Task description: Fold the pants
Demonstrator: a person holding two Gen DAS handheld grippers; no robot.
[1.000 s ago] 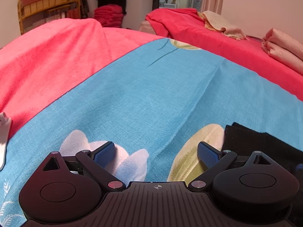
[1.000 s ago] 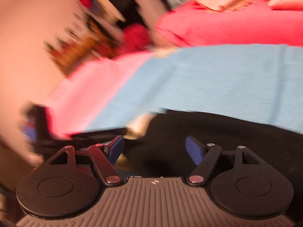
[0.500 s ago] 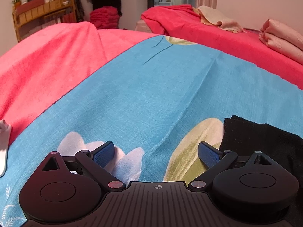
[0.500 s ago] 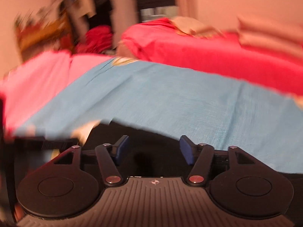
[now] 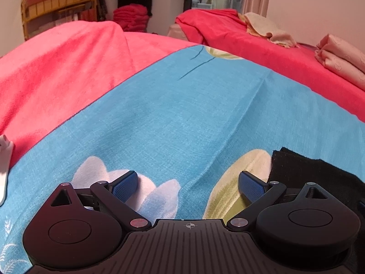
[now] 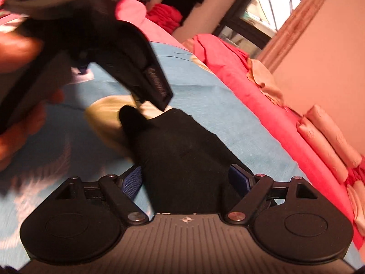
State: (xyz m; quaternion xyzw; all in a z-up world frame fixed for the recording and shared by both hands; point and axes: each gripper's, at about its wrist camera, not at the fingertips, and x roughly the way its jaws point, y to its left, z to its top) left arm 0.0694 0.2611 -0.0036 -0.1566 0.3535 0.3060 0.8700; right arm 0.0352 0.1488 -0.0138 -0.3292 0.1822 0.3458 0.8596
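Note:
The black pants (image 5: pixel 308 173) lie on the blue flowered sheet (image 5: pixel 182 114), at the lower right of the left wrist view. My left gripper (image 5: pixel 188 182) hovers open over the sheet just left of them, with nothing between its fingers. In the right wrist view the pants (image 6: pixel 182 141) stretch away in a narrowing strip. My right gripper (image 6: pixel 186 181) straddles their near end and its jaws are opening; the cloth lies between the fingers and the pads are not squeezing it. The left gripper (image 6: pixel 136 68), held by a blurred hand (image 6: pixel 18 52), hangs over the pants' far tip.
A red blanket (image 5: pixel 57 68) covers the bed left of and beyond the sheet. Folded pink bedding (image 5: pixel 337 61) lies at the far right by the wall. A white object (image 5: pixel 4 159) pokes in at the left edge. A wooden shelf (image 5: pixel 52 6) stands at the back.
The right wrist view has swung and rolled; it now looks along the pants with the left gripper in sight, and its jaws stand wider. The left gripper has hardly moved.

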